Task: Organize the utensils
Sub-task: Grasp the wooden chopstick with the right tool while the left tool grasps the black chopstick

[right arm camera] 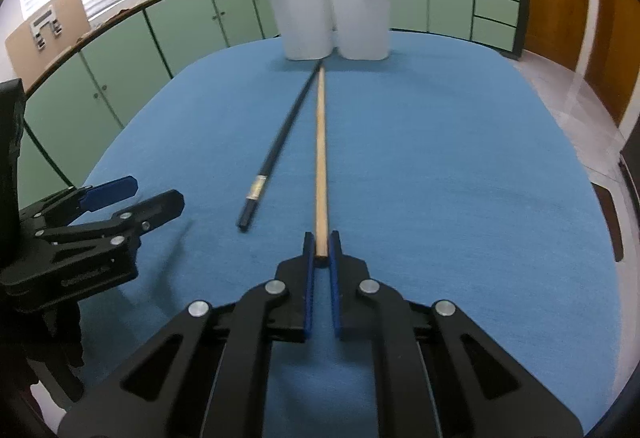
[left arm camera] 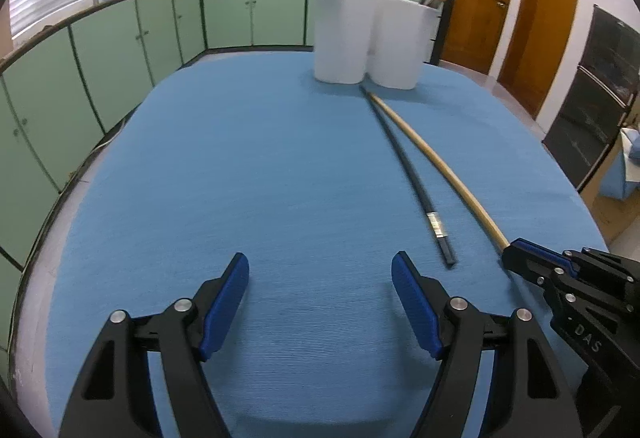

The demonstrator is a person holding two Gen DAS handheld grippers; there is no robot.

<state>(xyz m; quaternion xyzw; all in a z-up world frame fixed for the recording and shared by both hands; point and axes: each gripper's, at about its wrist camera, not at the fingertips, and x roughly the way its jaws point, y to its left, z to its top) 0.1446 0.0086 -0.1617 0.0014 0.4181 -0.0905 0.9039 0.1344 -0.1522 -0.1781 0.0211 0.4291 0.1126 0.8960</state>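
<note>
The right gripper [right arm camera: 321,238] has its jaws closed on the near end of the wooden chopstick [right arm camera: 320,142], whose long axis runs straight ahead from the jaws toward the white holder [right arm camera: 332,14] at the far side of the tabletop [right arm camera: 460,178]. The stick's far tip lies just in front of the seam between the holder's two compartments, so gripper, stick and holder stand nearly in one line. Whether the stick is lifted or lies on the cloth cannot be told.

The black chopstick [right arm camera: 280,142] lies free just to the left of the wooden one. Its far tip almost meets the wooden tip by the holder, while its near end splays out leftward, toward the left gripper [left arm camera: 320,278]. That gripper hovers over bare cloth with its jaws wide open and holding nothing; the black stick [left arm camera: 408,174] lies ahead and to its right, between the two grippers.

Both compartments already hold upright chopsticks. Since the held stick points at the holder, the next move probably calls for raising and tipping it upright over one compartment.
</note>
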